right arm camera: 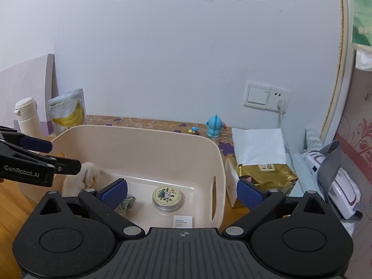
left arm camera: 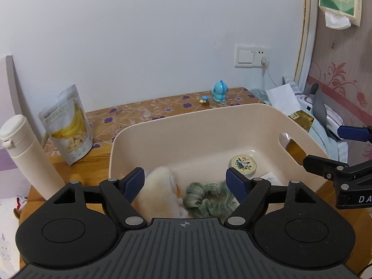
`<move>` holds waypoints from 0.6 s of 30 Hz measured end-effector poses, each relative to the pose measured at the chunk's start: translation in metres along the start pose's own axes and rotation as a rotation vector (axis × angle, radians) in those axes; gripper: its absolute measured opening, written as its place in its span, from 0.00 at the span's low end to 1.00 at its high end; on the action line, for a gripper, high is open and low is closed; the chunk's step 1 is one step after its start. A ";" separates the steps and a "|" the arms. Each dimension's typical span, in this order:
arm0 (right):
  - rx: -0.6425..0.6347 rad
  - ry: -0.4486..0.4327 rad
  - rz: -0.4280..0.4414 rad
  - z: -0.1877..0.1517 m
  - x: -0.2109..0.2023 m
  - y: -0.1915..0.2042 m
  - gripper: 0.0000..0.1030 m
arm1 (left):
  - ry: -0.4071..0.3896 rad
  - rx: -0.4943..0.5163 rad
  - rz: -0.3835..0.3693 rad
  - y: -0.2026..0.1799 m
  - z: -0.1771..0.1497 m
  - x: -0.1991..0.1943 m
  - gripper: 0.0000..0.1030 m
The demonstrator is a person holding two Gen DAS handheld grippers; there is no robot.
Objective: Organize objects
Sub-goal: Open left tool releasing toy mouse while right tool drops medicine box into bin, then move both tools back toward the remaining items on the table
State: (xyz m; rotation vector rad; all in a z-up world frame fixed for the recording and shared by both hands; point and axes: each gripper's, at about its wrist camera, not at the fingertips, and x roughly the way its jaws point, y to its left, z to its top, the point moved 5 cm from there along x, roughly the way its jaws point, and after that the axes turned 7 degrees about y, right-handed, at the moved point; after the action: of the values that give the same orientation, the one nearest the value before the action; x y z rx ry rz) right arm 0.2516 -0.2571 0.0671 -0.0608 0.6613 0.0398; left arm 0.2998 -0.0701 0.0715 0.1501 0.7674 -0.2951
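Two grippers hover over the near rim of a smooth beige plastic bin (left arm camera: 162, 134), both with blue ribbed pads spread wide and grasping nothing. Between the left gripper's (left arm camera: 186, 182) fingers lie a fluffy cream plush toy (left arm camera: 158, 193) and a crinkled green checked scrunchie (left arm camera: 204, 197), touching each other on the bin floor. Ahead of the right gripper (right arm camera: 182, 191) sits a round metal tin (right arm camera: 167, 197) with a printed lid, a small white card (right arm camera: 183, 221) flat just nearer. Beyond the bin, left of both grippers, stand a glossy banana-chip pouch (left arm camera: 67, 123) and a matte white cylindrical bottle (left arm camera: 25, 153). Farther back, a blue plastic figurine (left arm camera: 219, 91) stands near the wall.
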 end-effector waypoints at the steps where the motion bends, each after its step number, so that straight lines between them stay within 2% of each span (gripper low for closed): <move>1: 0.002 -0.003 0.000 -0.001 -0.003 0.000 1.00 | -0.006 0.000 0.003 0.000 -0.002 -0.005 0.76; 18: -0.003 -0.009 -0.010 -0.039 -0.059 0.001 1.00 | -0.037 -0.022 0.040 0.006 -0.051 -0.064 0.78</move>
State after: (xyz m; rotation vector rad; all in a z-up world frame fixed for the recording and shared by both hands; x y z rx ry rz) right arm 0.1808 -0.2603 0.0729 -0.0670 0.6524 0.0316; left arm 0.2241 -0.0392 0.0804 0.1391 0.7301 -0.2510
